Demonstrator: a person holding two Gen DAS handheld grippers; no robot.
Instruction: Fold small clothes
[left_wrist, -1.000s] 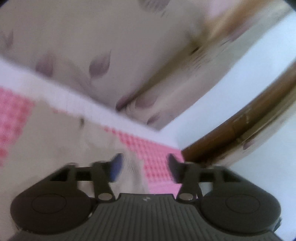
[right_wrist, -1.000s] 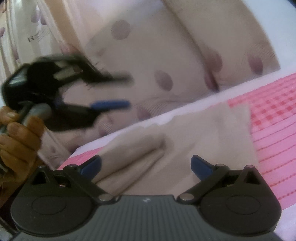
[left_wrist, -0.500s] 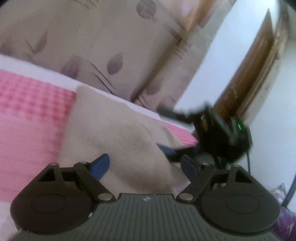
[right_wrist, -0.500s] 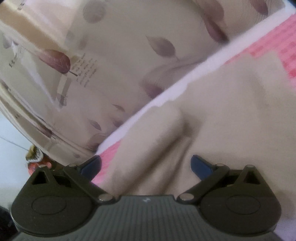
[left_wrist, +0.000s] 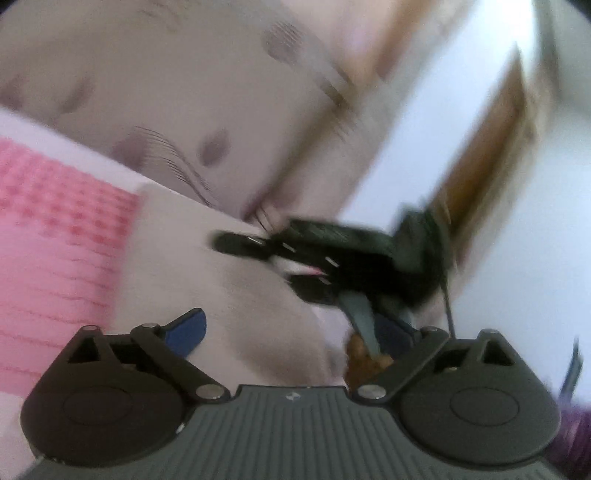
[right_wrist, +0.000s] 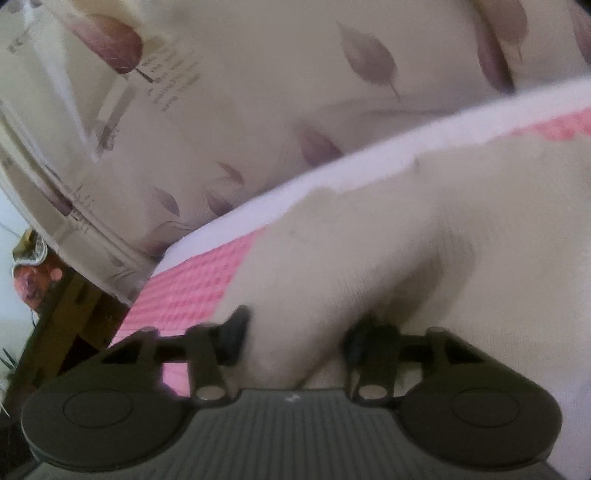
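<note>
A beige garment (left_wrist: 229, 266) lies on a pink checked bedcover (left_wrist: 55, 229). My left gripper (left_wrist: 291, 328) is open just above the garment's near part. The right gripper shows in the left wrist view (left_wrist: 332, 258), blurred, low over the garment's right edge. In the right wrist view the right gripper (right_wrist: 291, 336) has its fingers closing around a raised fold of the beige garment (right_wrist: 406, 258); the fingers stand partly apart with cloth between them.
A leaf-print curtain (right_wrist: 258, 110) hangs behind the bed. A white sheet edge (right_wrist: 369, 155) runs along the far side. A brown wooden door (left_wrist: 487, 147) and white wall stand at right. A wooden stand (right_wrist: 62, 306) is at left.
The right gripper dropped onto the garment and its fingers narrowed around a fold. The left gripper stayed open and shifted a little; the right gripper now looms nearer in its view.
</note>
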